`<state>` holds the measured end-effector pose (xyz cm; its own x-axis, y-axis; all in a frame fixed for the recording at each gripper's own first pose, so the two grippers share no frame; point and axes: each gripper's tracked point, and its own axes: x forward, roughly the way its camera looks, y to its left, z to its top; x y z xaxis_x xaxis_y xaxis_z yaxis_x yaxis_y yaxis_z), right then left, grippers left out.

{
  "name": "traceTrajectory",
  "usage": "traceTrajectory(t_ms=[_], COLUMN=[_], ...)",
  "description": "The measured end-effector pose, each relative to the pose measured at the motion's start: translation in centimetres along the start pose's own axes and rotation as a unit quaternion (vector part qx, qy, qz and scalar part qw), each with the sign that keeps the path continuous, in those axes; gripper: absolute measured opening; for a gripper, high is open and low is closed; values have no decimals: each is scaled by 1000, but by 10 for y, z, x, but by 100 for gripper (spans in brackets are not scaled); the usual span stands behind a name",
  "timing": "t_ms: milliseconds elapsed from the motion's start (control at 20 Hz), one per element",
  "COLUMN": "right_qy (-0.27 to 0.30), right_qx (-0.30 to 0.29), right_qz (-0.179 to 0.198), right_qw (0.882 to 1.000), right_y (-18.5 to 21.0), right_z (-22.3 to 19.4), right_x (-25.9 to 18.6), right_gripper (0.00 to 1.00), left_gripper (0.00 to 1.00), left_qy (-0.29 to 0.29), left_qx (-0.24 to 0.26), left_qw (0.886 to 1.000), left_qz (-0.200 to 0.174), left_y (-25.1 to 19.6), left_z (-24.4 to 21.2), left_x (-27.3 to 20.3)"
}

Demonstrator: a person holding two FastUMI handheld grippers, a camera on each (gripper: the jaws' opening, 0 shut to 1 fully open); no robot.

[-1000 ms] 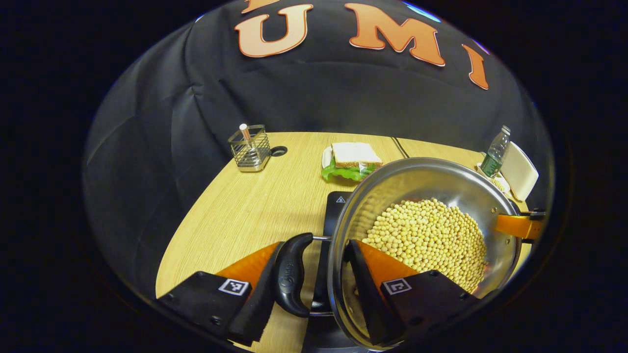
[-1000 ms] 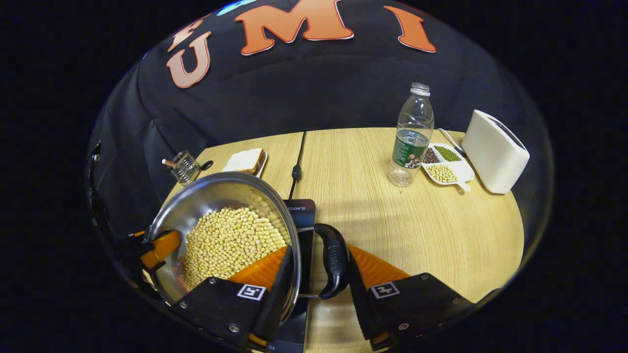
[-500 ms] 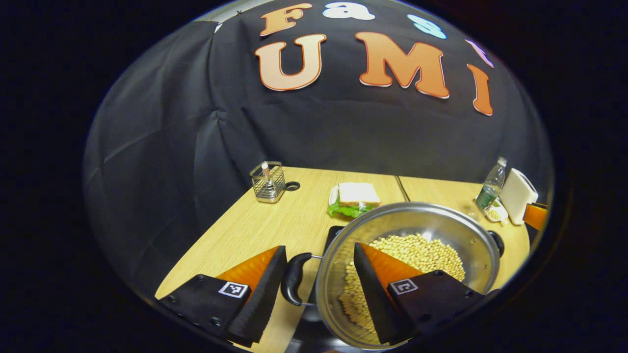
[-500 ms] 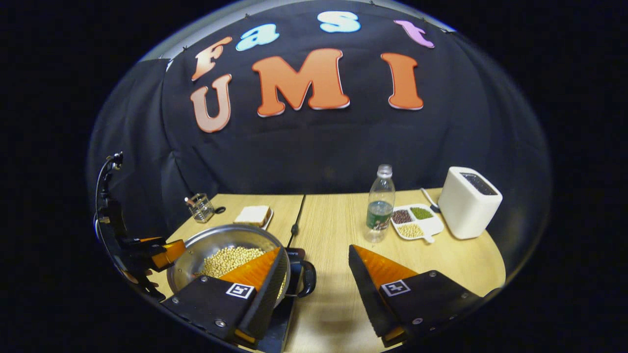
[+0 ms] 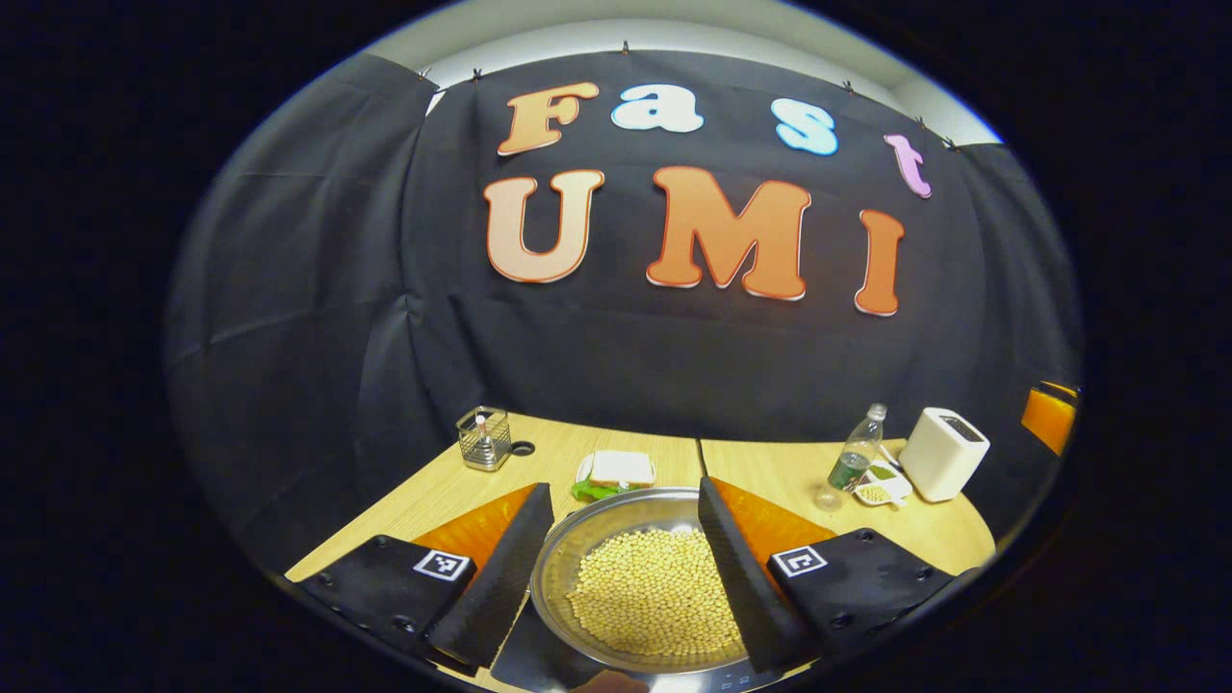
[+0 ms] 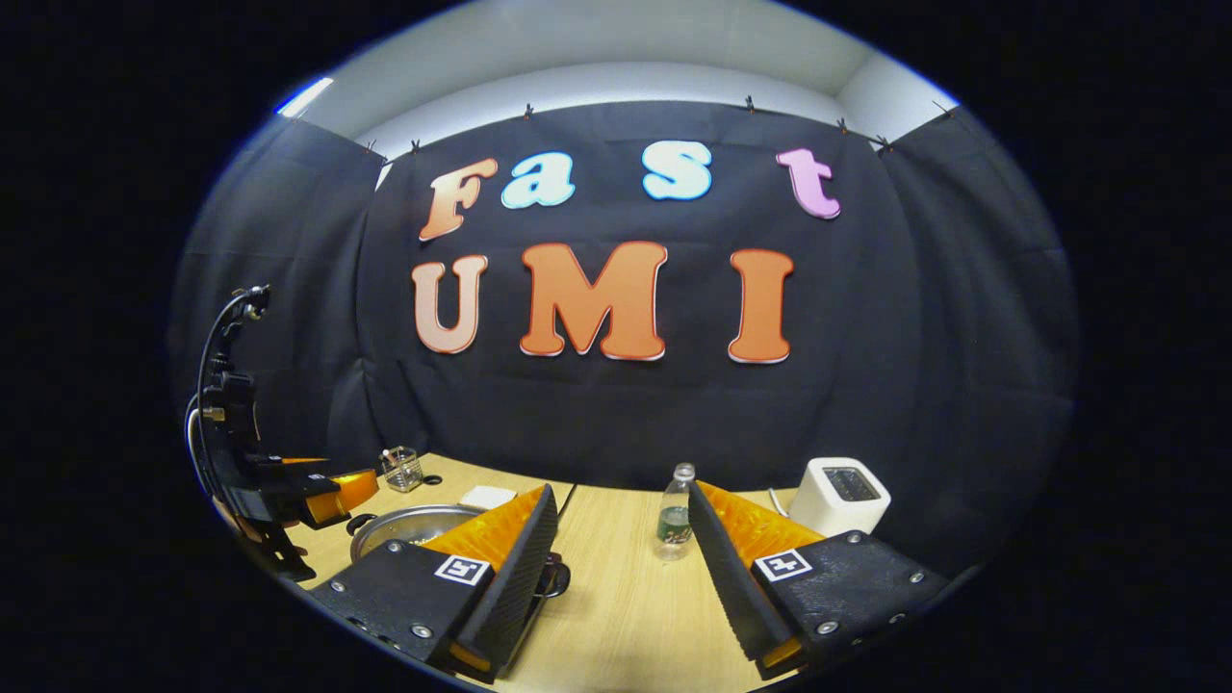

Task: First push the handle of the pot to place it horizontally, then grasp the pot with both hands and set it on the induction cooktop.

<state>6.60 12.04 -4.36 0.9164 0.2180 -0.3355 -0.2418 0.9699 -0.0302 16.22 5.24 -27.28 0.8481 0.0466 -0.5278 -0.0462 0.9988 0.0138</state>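
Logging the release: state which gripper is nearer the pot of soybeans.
Left. The left gripper hangs open above the pot of soybeans; the right gripper is open beside it, over the table.

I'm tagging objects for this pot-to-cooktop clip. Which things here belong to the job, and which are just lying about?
Job: pot holding beans, induction cooktop under it, left gripper, right gripper, both open.

Lying about: sandwich, wire holder, water bottle, toaster, divided dish.
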Motion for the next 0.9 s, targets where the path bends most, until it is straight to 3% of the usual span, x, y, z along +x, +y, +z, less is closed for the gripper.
traceTrajectory(t_ms=[100,150,300,350,500,650,750,900], right_qy=[-21,-29,-60,-72,-92,-113,-125,-142], right_qx=[-1,-1,-11,-16,-24,-32,-35,-40], right_qz=[4,5,-1,-1,-7,-5,-5,-3], right_qw=[1000,1000,998,997,995,993,991,989], right_y=[-10,-15,-33,-38,-46,-49,-56,-70], right_z=[20,29,55,63,80,95,105,116], right_x=[-15,-22,-41,-46,-62,-76,-87,-104], right_gripper=[86,87,89,94,90,90,96,93], left_gripper=[95,100,94,97,99,99,99,99], left_qy=[-31,-48,-100,-117,-158,-181,-193,-215], left_qx=[4,2,-4,-1,12,25,40,44], left_qw=[999,999,995,993,987,983,980,976], left_qz=[2,-5,-16,-20,-19,-23,-21,-13], left_y=[-1,-7,-18,-21,-27,-38,-41,-39], left_z=[26,40,85,100,133,151,158,172], left_x=[-16,-24,-58,-67,-97,-119,-130,-149])
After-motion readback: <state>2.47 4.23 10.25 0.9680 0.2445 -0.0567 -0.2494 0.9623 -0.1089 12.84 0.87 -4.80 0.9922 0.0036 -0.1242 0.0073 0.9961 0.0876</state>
